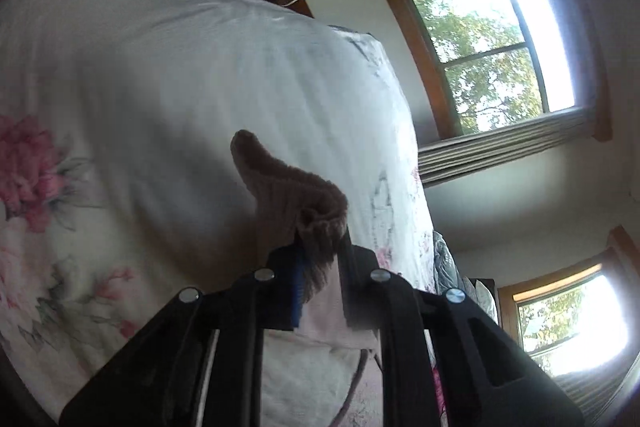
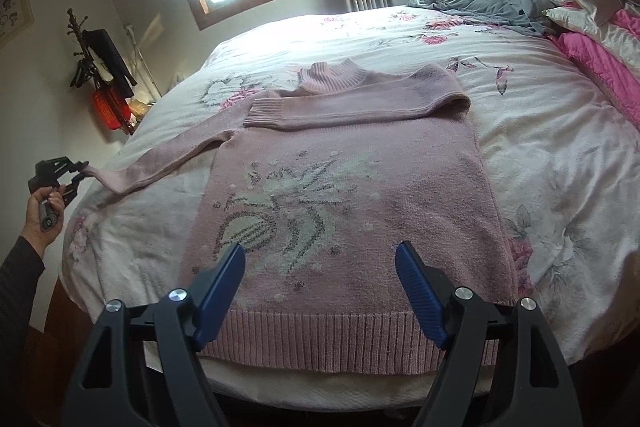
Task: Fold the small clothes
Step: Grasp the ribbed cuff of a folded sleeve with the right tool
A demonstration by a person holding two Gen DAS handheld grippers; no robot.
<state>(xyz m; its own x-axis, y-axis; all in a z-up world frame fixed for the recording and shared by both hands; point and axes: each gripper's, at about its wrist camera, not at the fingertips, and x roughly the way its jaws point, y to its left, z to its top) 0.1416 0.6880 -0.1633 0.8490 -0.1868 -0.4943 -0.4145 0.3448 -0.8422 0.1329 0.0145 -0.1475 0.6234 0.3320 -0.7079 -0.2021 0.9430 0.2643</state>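
Pink knit sweater [image 2: 344, 195] lying flat, front up, on a floral bedspread [image 2: 560, 155], one sleeve folded across the chest; left gripper [image 2: 76, 173] pinches the cuff [image 1: 316, 227] of the outstretched sleeve; right gripper [image 2: 320, 291] hovers wide apart over the hem

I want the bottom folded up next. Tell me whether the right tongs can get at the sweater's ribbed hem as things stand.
Probably yes. The right tongs hang open just above the ribbed hem at the near bed edge, with nothing lying on it. The left tongs are off to the side, shut on the sleeve cuff.
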